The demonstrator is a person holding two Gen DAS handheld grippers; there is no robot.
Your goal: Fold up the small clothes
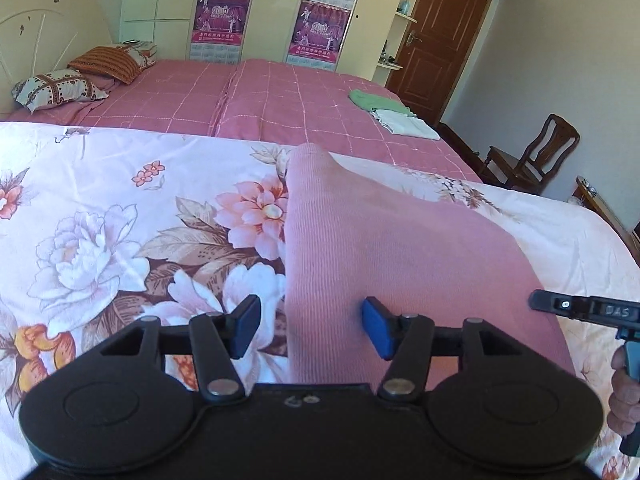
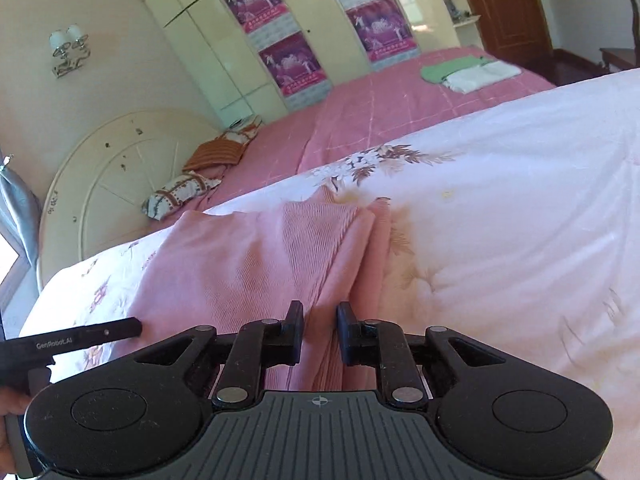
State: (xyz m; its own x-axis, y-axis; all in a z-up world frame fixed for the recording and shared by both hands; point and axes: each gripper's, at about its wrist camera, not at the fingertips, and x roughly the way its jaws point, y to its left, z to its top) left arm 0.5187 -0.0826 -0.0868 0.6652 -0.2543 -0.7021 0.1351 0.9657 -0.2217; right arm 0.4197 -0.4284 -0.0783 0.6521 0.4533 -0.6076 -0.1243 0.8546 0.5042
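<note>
Floral quilt [image 1: 100, 220]: spread across the bed, under everything.
Pink garment [image 1: 380, 248]: lies on the quilt — its left edge runs between the left gripper's spread fingers.
Left gripper [image 1: 310, 328]: released, holding nothing.
Right gripper [image 2: 319, 330]: fingers nearly together on a raised fold of pink cloth — grasping it.

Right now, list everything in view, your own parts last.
pink garment: one, ribbed, on the floral quilt
floral quilt: one, white with pink flowers, near side of the bed
pink checked sheet: one, far side
folded clothes: two, green and white, far corner
pillows: two, patterned, by the headboard
posters: purple, on the wardrobe
chair: one, brown, near the door
left tongs: open, over the garment's edge
right tongs: shut on the garment's bunched folds
</note>
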